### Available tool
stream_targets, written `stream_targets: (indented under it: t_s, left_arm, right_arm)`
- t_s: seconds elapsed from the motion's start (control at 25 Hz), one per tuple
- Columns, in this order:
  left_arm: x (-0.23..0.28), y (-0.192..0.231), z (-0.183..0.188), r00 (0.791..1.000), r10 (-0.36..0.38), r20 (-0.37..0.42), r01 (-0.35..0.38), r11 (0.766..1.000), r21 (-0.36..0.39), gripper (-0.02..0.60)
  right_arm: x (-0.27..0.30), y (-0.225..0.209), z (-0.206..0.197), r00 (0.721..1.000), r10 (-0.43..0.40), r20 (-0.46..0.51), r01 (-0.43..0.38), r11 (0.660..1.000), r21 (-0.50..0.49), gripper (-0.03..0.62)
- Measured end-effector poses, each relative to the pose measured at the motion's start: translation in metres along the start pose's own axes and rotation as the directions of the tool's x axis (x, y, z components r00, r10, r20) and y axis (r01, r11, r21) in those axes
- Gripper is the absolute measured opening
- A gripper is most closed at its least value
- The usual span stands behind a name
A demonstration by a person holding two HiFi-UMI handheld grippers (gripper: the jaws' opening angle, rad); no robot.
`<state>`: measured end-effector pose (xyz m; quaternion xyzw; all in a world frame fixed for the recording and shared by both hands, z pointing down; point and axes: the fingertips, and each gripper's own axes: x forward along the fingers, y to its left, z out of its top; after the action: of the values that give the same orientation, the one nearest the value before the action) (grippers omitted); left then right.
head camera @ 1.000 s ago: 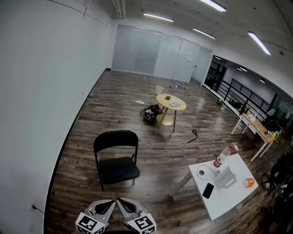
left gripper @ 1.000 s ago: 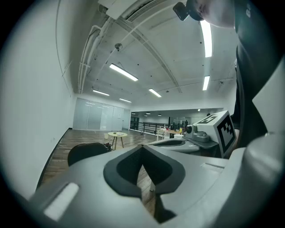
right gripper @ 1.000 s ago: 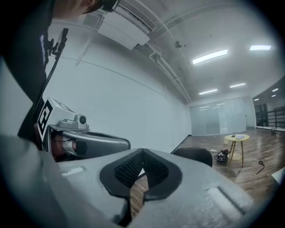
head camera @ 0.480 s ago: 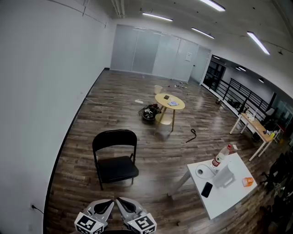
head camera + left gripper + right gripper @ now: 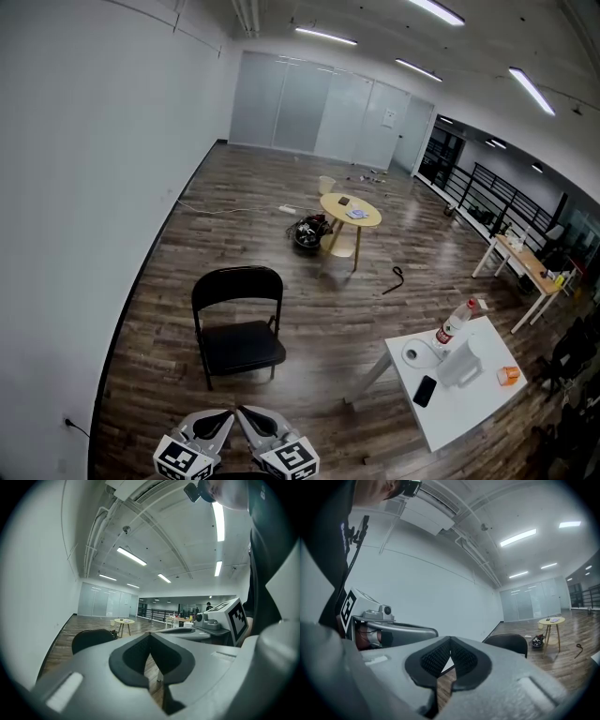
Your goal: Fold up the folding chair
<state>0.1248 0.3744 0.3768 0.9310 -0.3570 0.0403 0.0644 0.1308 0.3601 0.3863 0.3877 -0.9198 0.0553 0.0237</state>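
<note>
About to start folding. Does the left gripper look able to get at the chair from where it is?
Probably not yet: the left gripper, shut and empty, is held well short of the chair. Only bare floor lies between, so stepping closer should do.

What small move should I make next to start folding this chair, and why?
Probably bring the left gripper and right gripper forward toward the folding chair, opening their jaws on the way. The chair stands unfolded with its seat down, well ahead of them. Both grippers are shut, empty and touching nothing, so neither can take hold of the backrest yet.
</note>
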Motion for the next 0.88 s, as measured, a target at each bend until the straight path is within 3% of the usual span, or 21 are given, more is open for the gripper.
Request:
stream_targets:
  t_s: [0.88]
  left_arm:
    - [-0.014, 0.029, 0.0, 1.0, 0.023, -0.021, -0.023, 1.0, 0.001, 0.0]
  right_arm:
    - [0.025, 0.01, 0.006, 1.0, -0.007, -0.018, 0.007, 1.0, -0.015, 0.002]
